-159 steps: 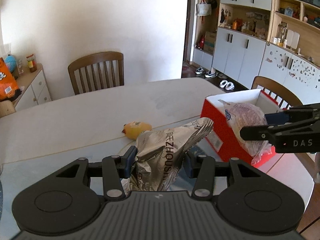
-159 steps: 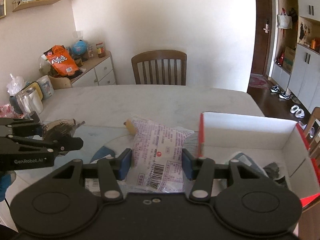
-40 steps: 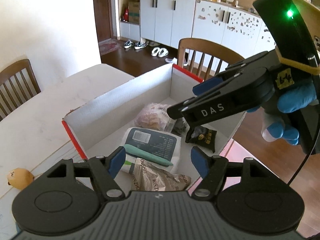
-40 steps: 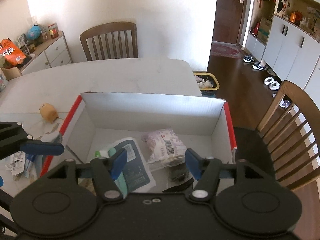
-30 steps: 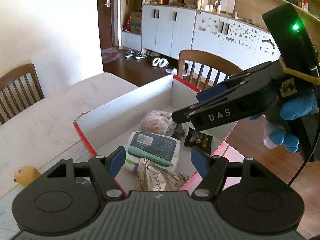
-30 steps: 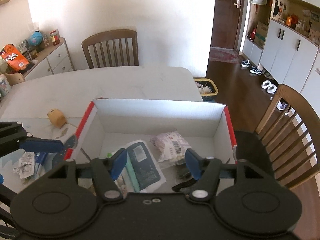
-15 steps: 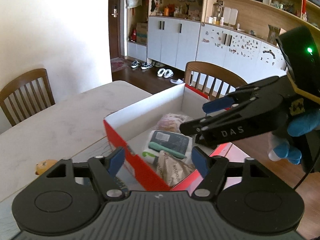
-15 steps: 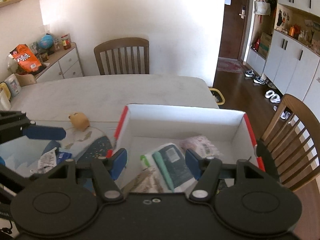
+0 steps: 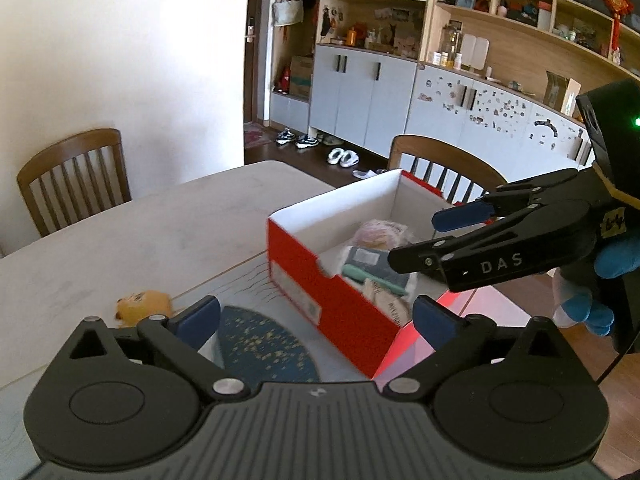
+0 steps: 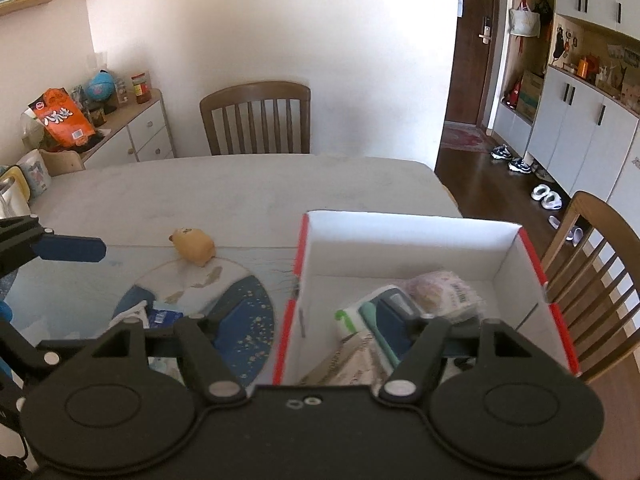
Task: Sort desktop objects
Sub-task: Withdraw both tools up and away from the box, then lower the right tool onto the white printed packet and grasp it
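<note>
A red box with a white inside (image 9: 320, 292) (image 10: 404, 236) stands at the table's right end and holds several snack packets (image 9: 372, 264) (image 10: 400, 312). A small yellow plush toy (image 9: 144, 305) (image 10: 193, 246) lies on the table left of the box. My left gripper (image 9: 316, 316) is open and empty, above the placemat in front of the box. My right gripper (image 10: 316, 332) is open and empty above the box's near left wall; it also shows in the left wrist view (image 9: 424, 240), over the box. Small packets (image 10: 156, 316) lie on the mat.
A blue patterned placemat (image 9: 256, 344) (image 10: 248, 312) covers the near table. Wooden chairs stand at the far side (image 10: 256, 120) and the right end (image 10: 592, 264) (image 9: 444, 168). A sideboard (image 10: 120, 132) with an orange bag stands at left.
Both grippers let go of their packets into the box, then pulled back and to the left. In the last half second the box has slid further right in both views.
</note>
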Motion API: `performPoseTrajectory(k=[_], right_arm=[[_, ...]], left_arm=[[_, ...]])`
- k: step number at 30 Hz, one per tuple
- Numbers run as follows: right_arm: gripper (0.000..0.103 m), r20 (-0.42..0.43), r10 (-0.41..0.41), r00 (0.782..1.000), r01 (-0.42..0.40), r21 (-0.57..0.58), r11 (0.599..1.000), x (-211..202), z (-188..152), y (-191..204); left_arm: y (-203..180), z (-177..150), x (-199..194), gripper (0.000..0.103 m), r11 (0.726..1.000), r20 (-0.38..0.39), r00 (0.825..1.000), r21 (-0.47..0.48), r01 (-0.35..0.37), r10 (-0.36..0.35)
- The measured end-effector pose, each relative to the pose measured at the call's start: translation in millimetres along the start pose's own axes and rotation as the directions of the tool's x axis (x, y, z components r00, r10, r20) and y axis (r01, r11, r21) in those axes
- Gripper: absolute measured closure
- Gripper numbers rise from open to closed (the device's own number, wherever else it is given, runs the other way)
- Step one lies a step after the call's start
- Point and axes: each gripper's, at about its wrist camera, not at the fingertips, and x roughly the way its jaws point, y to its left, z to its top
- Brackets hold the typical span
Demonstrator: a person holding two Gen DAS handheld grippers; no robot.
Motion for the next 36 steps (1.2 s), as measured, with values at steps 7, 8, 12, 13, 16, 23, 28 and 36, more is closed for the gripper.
performPoseTrajectory(k=[7, 8, 12, 13, 16, 23, 28, 36], right_arm=[[0.02, 0.011, 0.029, 1.0, -0.029, -0.014, 0.999, 1, -4, 32], [0.019, 0.014, 0.032, 0.999, -0.032, -0.017, 0.999, 2, -5, 37], [0.012, 0.025, 0.051, 0.998, -0.05, -0.038, 0.998, 7, -9, 56], [0.012, 0.024, 0.058, 0.998, -0.057, -0.04, 0.998, 9, -10, 61], [0.012, 0.023, 0.073, 0.997, -0.072, -0.035, 0.997, 17, -12, 74], [0.012, -0.015, 0.082, 0.996, -0.083, -0.027, 0.996, 44, -18, 98], [0.012, -0.04, 0.08, 0.996, -0.081, -0.028, 0.996, 63, -25, 111], [0.013, -0.067, 0.1, 0.993, -0.103, -0.051, 0.993, 79, -34, 139]], left_arm=[[30, -25, -19, 0.0, 0.999, -0.005, 0.999, -0.012, -0.049, 0.049], [35, -29, -22, 0.0, 0.998, -0.008, 0.999, -0.017, -0.053, 0.053], [54, -46, -28, 0.0, 0.997, -0.027, 0.997, -0.044, -0.069, 0.068], [57, -50, -28, 0.0, 0.996, -0.033, 0.997, -0.045, -0.073, 0.071], [68, -63, -31, 0.0, 0.995, -0.047, 0.995, -0.049, -0.087, 0.085], [89, -91, -28, 0.0, 0.995, -0.084, 0.993, -0.044, -0.084, 0.08], [99, -109, -23, 0.0, 0.997, -0.105, 0.992, -0.033, -0.07, 0.066], [114, -136, -7, 0.0, 0.999, -0.167, 0.986, -0.03, -0.029, 0.023]])
